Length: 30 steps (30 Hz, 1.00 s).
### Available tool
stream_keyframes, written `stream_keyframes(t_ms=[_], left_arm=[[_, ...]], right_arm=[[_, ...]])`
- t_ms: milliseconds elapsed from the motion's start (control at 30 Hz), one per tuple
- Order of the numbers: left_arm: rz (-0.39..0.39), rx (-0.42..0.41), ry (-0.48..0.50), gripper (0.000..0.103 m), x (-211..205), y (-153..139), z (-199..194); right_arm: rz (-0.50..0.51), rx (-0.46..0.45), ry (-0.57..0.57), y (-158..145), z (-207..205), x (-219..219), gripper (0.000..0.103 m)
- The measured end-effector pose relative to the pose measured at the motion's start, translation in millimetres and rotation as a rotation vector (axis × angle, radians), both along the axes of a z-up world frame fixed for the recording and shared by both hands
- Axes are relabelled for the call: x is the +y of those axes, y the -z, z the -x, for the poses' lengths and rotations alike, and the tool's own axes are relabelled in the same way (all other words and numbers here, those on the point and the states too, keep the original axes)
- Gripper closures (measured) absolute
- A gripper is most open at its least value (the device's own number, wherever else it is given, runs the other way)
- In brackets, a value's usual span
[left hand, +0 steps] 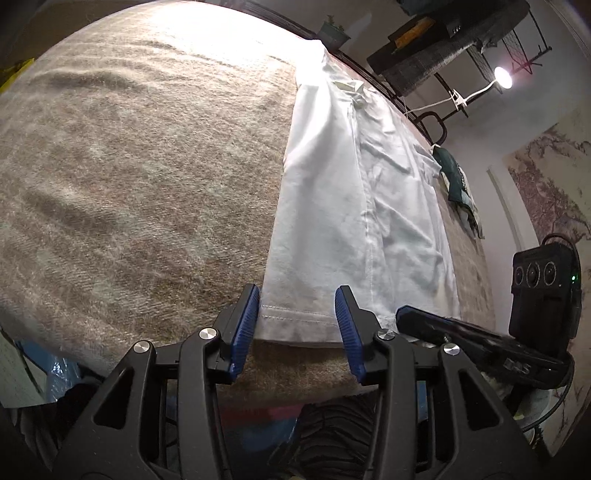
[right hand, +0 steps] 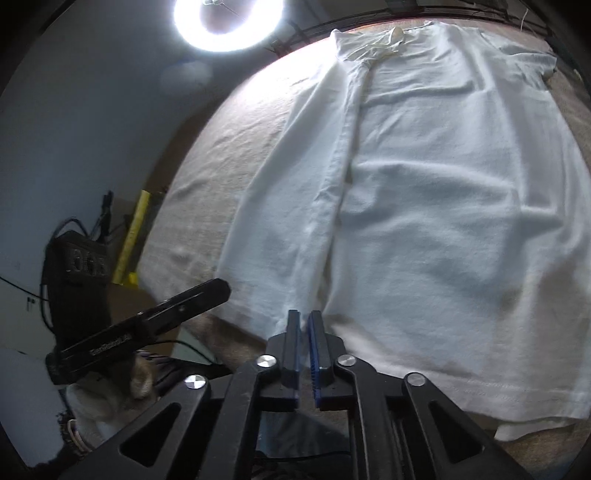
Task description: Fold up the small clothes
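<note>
A white T-shirt (left hand: 332, 203) lies flat on a beige blanket (left hand: 129, 166), collar (right hand: 388, 40) at the far end. Its left side is folded over onto the body, leaving a long straight edge. My left gripper (left hand: 297, 291) is open at the near hem. The folded layer's hem corner lies between its blue pads (left hand: 245, 325), which do not press on it. My right gripper (right hand: 304, 314) sits at the hem of the shirt (right hand: 443, 184) where the folded edge ends. Its jaws are almost together, with a sliver of cloth pinched at their tips. Each gripper's black body (left hand: 480, 343) shows in the other's view.
The blanket (right hand: 207, 206) drops off just below both grippers. A black box with three round dials (left hand: 543, 291) stands beyond the right edge. A dark green cloth (left hand: 454, 177) lies at the far right. A ring light (right hand: 229, 22), a lamp (left hand: 503, 76) and a yellow tube (right hand: 135, 229) surround the table.
</note>
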<state>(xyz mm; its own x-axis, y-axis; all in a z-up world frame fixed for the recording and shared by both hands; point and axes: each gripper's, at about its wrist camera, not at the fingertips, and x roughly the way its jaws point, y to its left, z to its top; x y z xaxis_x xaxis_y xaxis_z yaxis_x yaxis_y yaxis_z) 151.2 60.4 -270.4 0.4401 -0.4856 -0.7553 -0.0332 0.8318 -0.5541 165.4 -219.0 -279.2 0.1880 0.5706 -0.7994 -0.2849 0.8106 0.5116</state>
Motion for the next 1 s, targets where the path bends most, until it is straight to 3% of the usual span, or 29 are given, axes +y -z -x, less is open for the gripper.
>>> stream_keyframes(t_ms=[33, 67, 100, 167, 200, 267, 367, 467, 500, 600, 833, 933, 1000], left_arm=[[0.000, 0.000, -0.005, 0.061, 1.0, -0.4, 0.7], [0.001, 0.000, -0.008, 0.061, 3.0, -0.6, 1.9], [0.001, 0.002, -0.009, 0.061, 3.6, -0.6, 2.1], [0.000, 0.008, -0.008, 0.061, 2.8, 0.1, 1.0], [-0.001, 0.009, -0.007, 0.061, 2.6, 0.3, 1.0], [0.001, 0.008, -0.007, 0.061, 2.2, 0.2, 0.9], [0.007, 0.013, -0.003, 0.061, 0.0, 3.1, -1.5], [-0.001, 0.009, 0.001, 0.061, -4.1, 3.7, -4.1], [-0.006, 0.006, 0.002, 0.065, -5.1, 3.2, -4.0], [-0.037, 0.020, 0.015, 0.100, -9.2, 7.8, -5.3], [-0.096, -0.002, -0.047, 0.103, 2.3, 1.2, 0.8], [-0.095, 0.011, -0.023, 0.103, -3.2, 7.4, -0.7], [-0.145, -0.013, -0.011, 0.103, -6.8, 2.8, 1.5]], right_arm=[[-0.007, 0.007, 0.000, -0.5, 0.8, 0.0, 0.058], [-0.012, 0.008, 0.007, -1.8, 1.8, -1.5, 0.057], [-0.011, 0.007, 0.003, -1.9, 2.3, 0.0, 0.063], [0.014, 0.009, -0.026, 1.6, 2.2, 10.0, 0.099], [0.031, 0.013, -0.036, 3.7, 2.3, 14.5, 0.102], [0.029, 0.033, -0.036, 5.4, 2.5, 15.8, 0.103], [-0.070, 0.040, 0.011, -3.4, 2.1, -8.9, 0.103], [-0.050, 0.042, 0.041, -1.5, 0.6, -20.0, 0.103], [-0.043, 0.049, 0.039, 0.6, 1.1, -19.5, 0.103], [-0.018, 0.044, 0.019, 2.9, 4.3, -13.5, 0.103], [-0.085, 0.044, 0.016, -5.9, 3.7, -7.1, 0.103], [-0.008, 0.028, 0.004, -4.2, 5.1, -9.4, 0.103], [0.010, 0.031, 0.003, 0.2, 5.8, -6.1, 0.103]])
